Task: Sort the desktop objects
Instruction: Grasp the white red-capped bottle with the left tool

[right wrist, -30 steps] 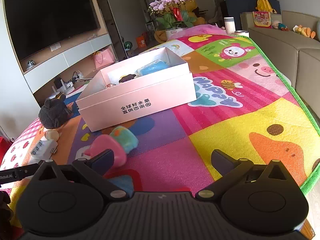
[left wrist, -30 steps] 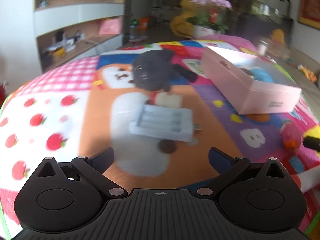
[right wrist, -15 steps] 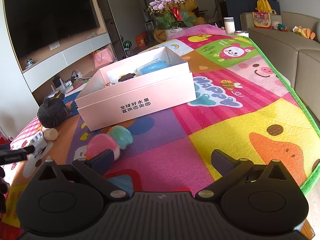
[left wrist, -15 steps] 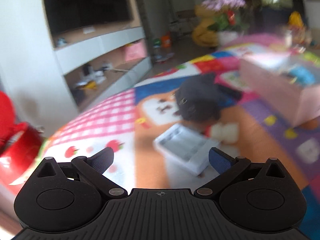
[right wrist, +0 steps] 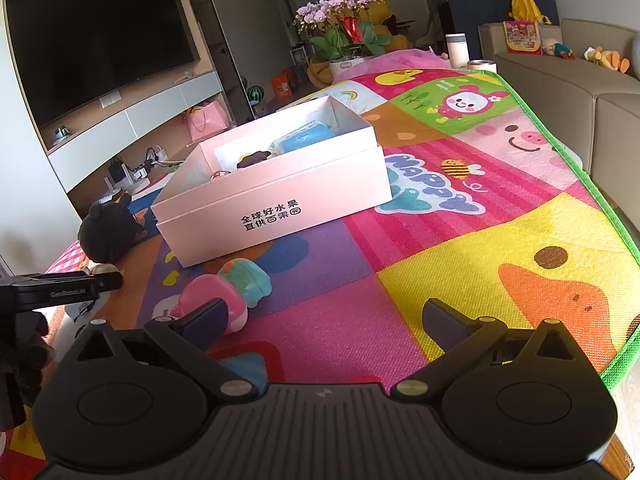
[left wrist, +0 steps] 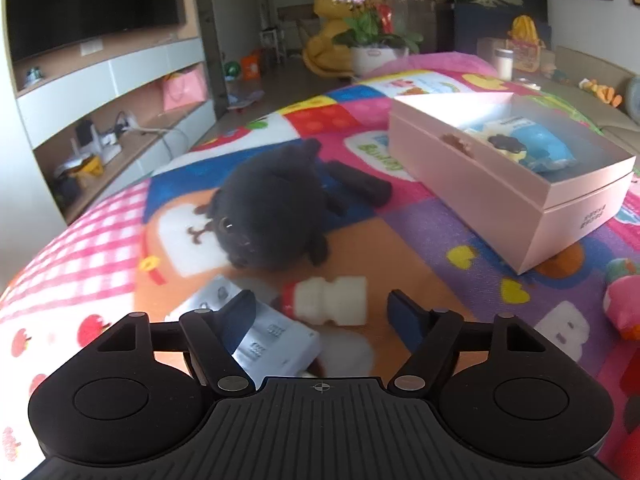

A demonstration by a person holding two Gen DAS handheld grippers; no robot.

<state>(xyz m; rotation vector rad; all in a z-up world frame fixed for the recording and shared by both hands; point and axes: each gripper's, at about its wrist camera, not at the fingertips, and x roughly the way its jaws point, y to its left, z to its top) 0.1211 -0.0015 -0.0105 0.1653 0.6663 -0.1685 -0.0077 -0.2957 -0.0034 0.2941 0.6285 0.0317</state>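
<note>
My left gripper (left wrist: 322,312) is open, low over the mat, with a small white bottle with a red cap (left wrist: 330,300) lying between its fingers. A grey battery charger (left wrist: 264,332) lies under the left finger. A black plush toy (left wrist: 272,216) sits just beyond. The open pink box (left wrist: 500,184) stands to the right with a blue item inside. My right gripper (right wrist: 320,324) is open and empty over the mat, with a pink and teal toy (right wrist: 228,296) by its left finger. The pink box (right wrist: 280,196) is ahead of it. The left gripper's side (right wrist: 60,286) shows at the left.
A colourful play mat (right wrist: 460,240) covers the table, green edge at right. A sofa (right wrist: 580,92) stands right. A TV (right wrist: 96,44) and shelving are left, flowers (right wrist: 340,36) at the far end. A pink toy (left wrist: 624,308) lies at the left view's right edge.
My left gripper swung left, then back, and moved forward and lower; the white bottle now lies between its fingers. The right gripper has barely moved.
</note>
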